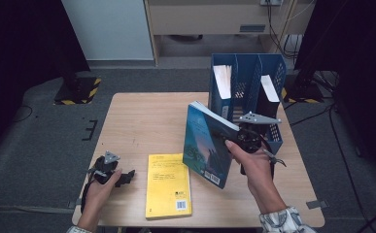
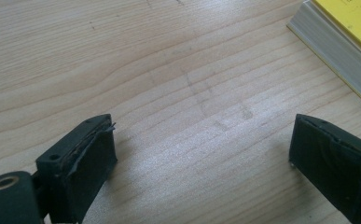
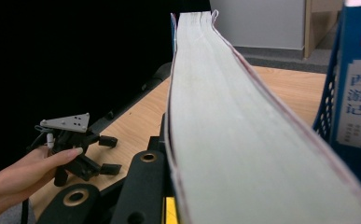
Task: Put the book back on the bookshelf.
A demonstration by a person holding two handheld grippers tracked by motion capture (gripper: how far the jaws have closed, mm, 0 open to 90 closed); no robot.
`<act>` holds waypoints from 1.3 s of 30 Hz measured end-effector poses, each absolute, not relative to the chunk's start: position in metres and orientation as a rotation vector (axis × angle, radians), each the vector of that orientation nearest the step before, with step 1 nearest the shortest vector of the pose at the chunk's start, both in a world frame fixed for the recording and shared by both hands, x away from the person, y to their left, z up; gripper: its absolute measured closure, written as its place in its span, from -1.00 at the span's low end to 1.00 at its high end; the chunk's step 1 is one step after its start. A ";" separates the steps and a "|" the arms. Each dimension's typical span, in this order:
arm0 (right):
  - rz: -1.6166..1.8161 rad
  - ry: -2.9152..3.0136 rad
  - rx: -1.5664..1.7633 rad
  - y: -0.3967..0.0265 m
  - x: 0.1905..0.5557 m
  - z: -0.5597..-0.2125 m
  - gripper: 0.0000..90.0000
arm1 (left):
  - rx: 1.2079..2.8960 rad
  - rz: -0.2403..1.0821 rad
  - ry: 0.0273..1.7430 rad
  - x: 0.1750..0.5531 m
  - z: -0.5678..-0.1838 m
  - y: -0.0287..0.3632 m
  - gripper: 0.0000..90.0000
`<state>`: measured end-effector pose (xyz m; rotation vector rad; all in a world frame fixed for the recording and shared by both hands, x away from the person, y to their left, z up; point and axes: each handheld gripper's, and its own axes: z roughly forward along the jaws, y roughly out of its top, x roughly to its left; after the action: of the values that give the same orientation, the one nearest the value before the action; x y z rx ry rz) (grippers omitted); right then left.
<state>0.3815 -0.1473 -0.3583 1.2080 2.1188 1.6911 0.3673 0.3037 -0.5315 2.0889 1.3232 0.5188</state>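
I can read 西游记 on the spine label of a blue book (image 3: pixel 355 107) standing in the blue file rack (image 1: pixel 273 73); print on the yellow book (image 1: pixel 168 184) is too small for me to read, though its cover carries a barcode. I count four books: two upright in the file rack, the yellow one lying flat, and a blue-covered book (image 1: pixel 207 145) held off the counter (image 1: pixel 137 121).

My right gripper (image 1: pixel 247 137) has its fingers pinching the blue-covered book, which stands tilted just in front of the file rack; in the right gripper view its page edge (image 3: pixel 225 140) runs away from me.

My left gripper (image 1: pixel 111 170) rests on the counter, far from the file rack and beyond the yellow book, fingers (image 2: pixel 82 163) spread wide with bare wood between them.

The counter is pale wood grain. Around it I see grey carpet, dark curtains, cables, and two yellow-and-black striped stand bases.
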 end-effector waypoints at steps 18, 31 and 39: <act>1.727 2.023 1.317 -0.196 0.361 -0.354 0.64 | 2.083 0.525 1.311 0.366 -0.533 0.302 -0.92; 1.769 1.930 1.359 -0.220 0.364 -0.322 0.63 | 2.080 0.529 1.305 0.366 -0.534 0.302 -0.94; 1.754 1.883 1.383 -0.236 0.364 -0.307 0.63 | 2.079 0.530 1.304 0.366 -0.534 0.302 -0.95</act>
<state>0.3642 -0.2361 -0.3067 1.3830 1.8830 1.7544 0.3662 0.3016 -0.5345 2.0792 1.3036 0.5297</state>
